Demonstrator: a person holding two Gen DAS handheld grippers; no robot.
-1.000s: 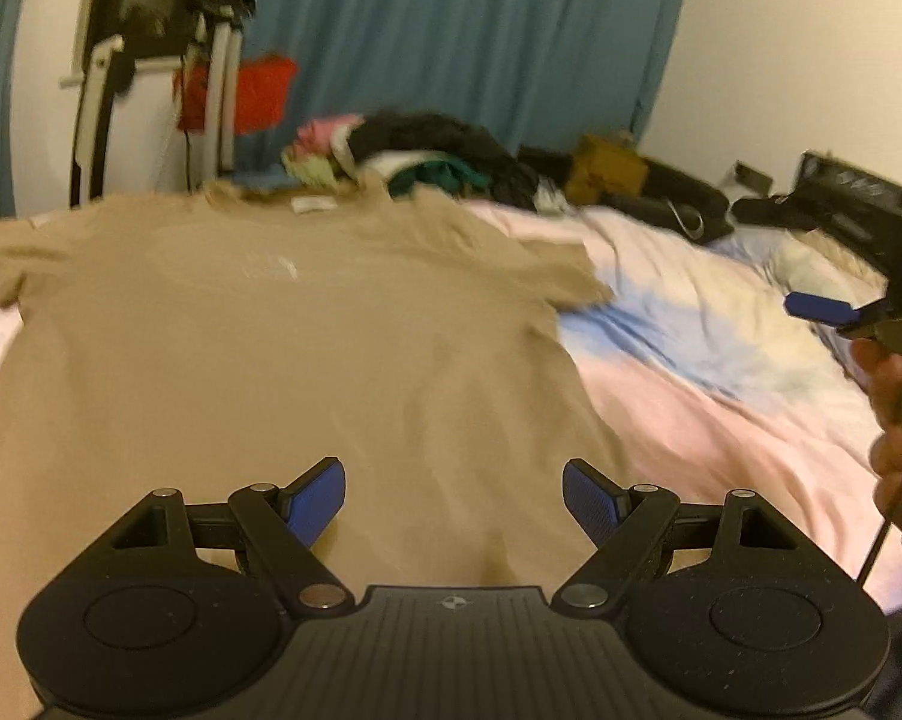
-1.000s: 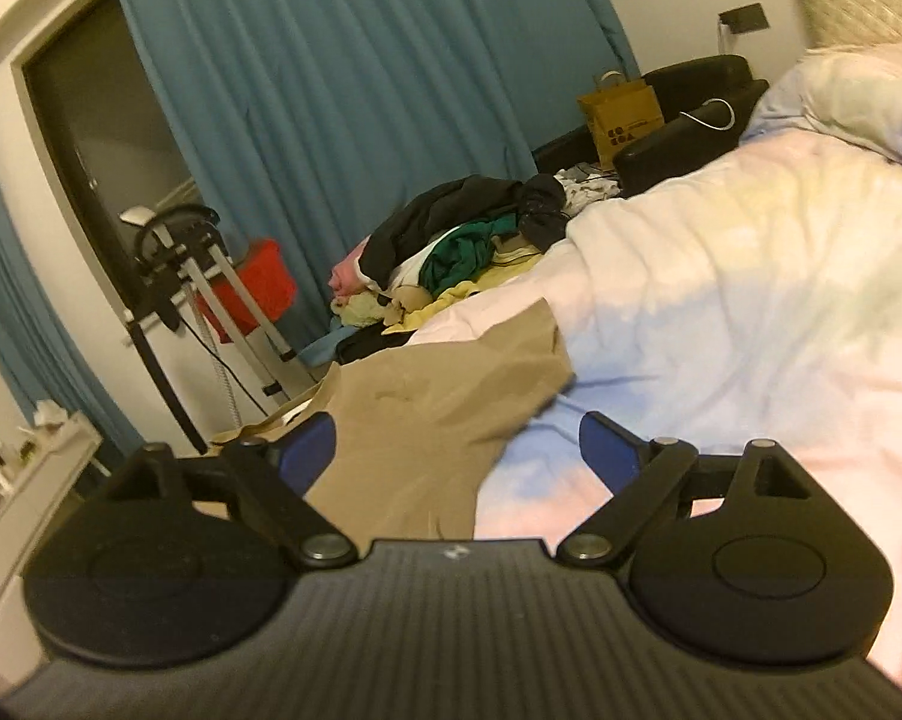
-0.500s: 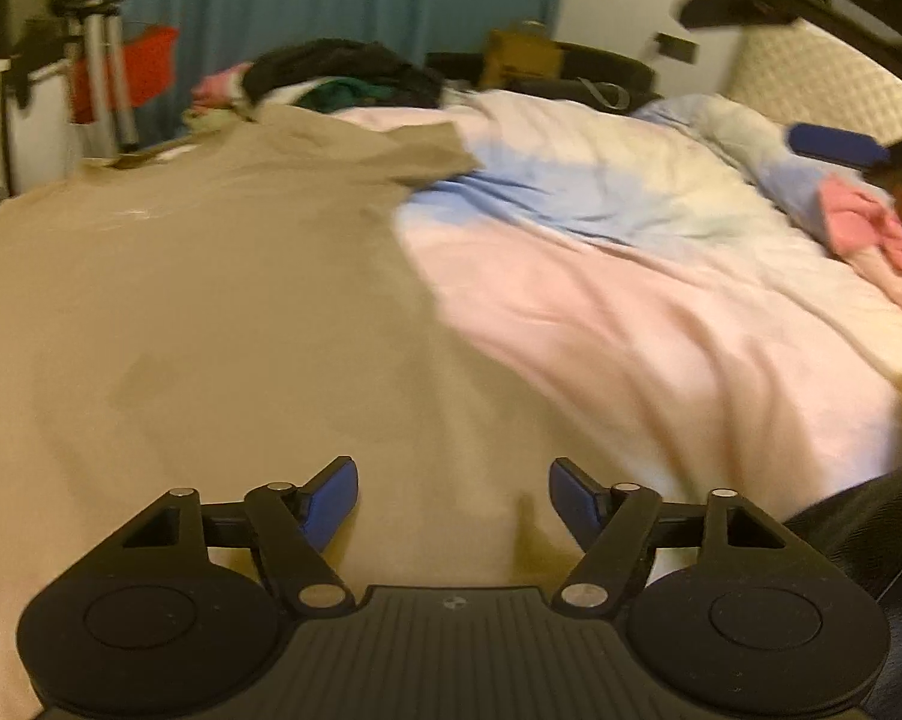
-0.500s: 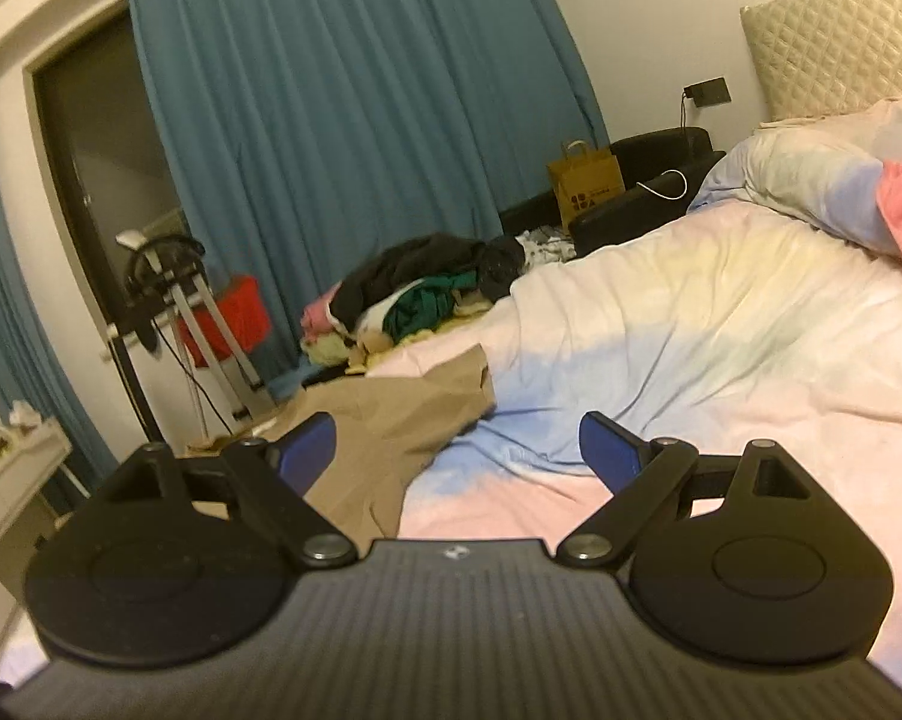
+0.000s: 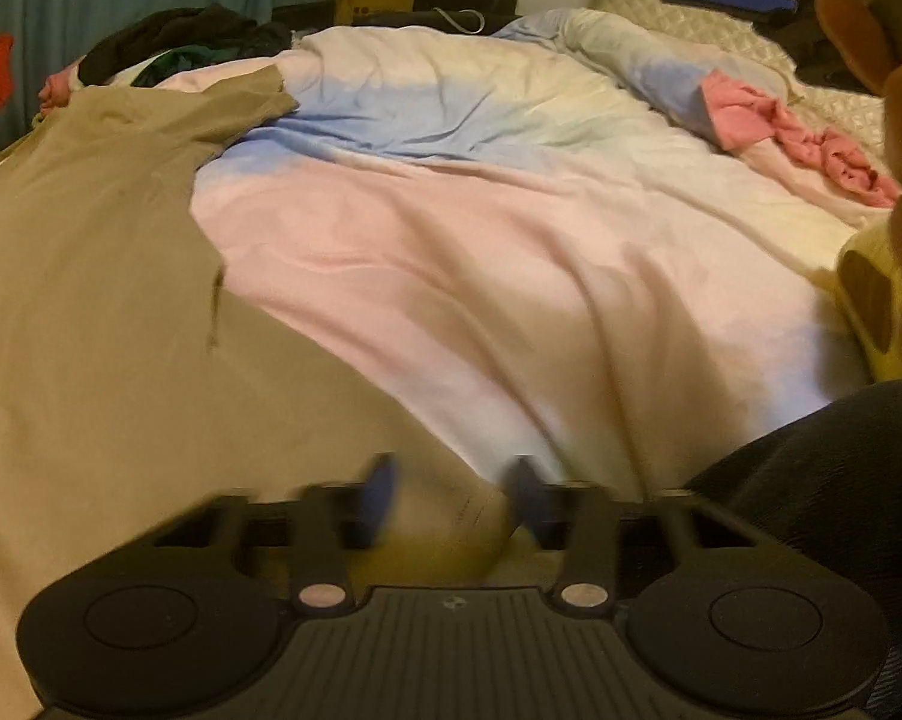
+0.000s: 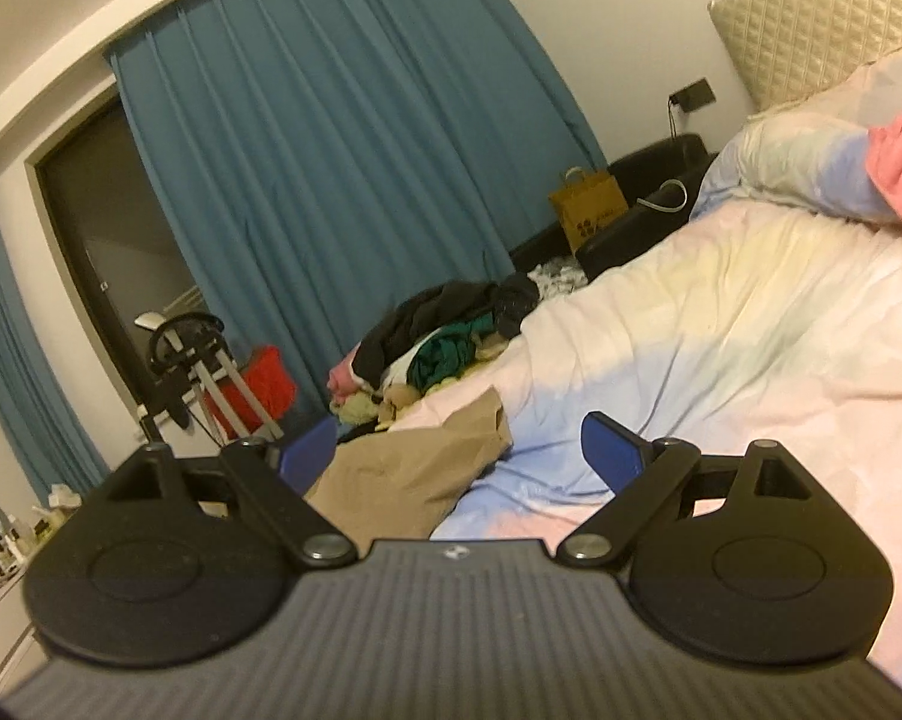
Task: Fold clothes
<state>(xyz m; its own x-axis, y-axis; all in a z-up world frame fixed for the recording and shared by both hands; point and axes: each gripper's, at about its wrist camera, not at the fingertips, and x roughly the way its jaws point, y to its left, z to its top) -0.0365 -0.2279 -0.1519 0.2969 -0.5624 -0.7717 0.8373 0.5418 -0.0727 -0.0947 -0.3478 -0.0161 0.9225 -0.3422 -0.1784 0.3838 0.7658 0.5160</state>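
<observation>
1. Left wrist view. The tan T-shirt (image 5: 91,312) lies spread flat on the pastel duvet (image 5: 511,276), covering the left part of the bed; one short sleeve (image 5: 241,99) points toward the far side. No fold is visible in the body or the sleeve, so the folding appears not yet begun. The left gripper (image 5: 451,495) sits low at the near bottom corner of the shirt, its hem (image 5: 469,510) lying between the blue pads. The jaws stand partly open, with a clear gap; motion blur hides whether either pad touches the cloth, and a firm grip is not evident. A dark-clothed leg (image 5: 841,480) shows at the lower right.

2. Right wrist view. The right gripper (image 6: 457,453) is raised above the bed, jaws wide apart and holding nothing. Beyond it the shirt's sleeve end (image 6: 427,456) rests on the duvet. A heap of unsorted clothes (image 6: 445,330) lies at the far edge of the bed before the blue curtain (image 6: 343,180), and a pink garment (image 6: 901,168) lies on the pillow.

3. Progress, as a judgement. The shirt is laid out ready; taking the hem, every fold, and the remaining heap are still to do.
</observation>
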